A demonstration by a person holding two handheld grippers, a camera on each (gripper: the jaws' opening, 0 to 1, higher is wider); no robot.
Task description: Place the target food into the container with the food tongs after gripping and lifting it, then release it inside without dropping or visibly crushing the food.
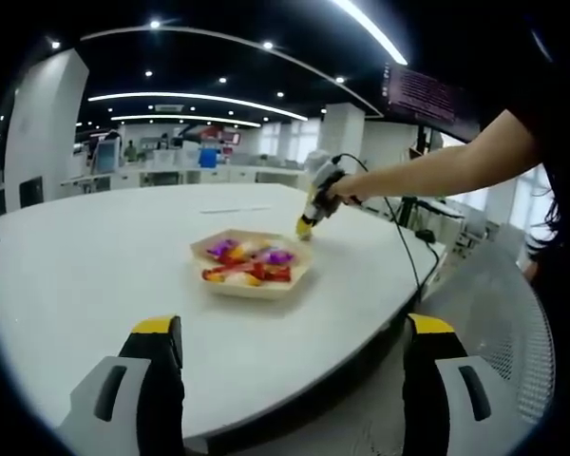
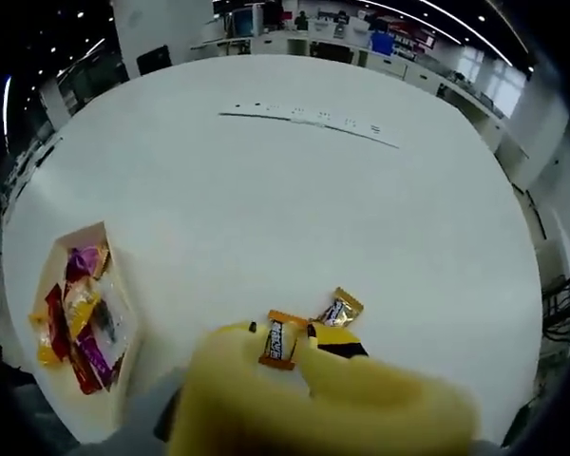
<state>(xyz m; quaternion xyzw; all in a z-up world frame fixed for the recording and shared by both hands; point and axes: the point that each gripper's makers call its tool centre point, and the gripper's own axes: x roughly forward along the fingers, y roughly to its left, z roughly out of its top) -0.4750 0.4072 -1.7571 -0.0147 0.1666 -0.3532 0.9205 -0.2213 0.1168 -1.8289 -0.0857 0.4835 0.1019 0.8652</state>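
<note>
white table broad around orange candy.

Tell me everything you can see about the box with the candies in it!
The box is a shallow, open tray with angled sides, pale tan like thin wood or card. It sits flat on the white table, with no lid. Inside lie wrapped candies in purple, red, yellow and orange. In the left gripper view the right tool hovers just beyond it, not touching it.
</note>
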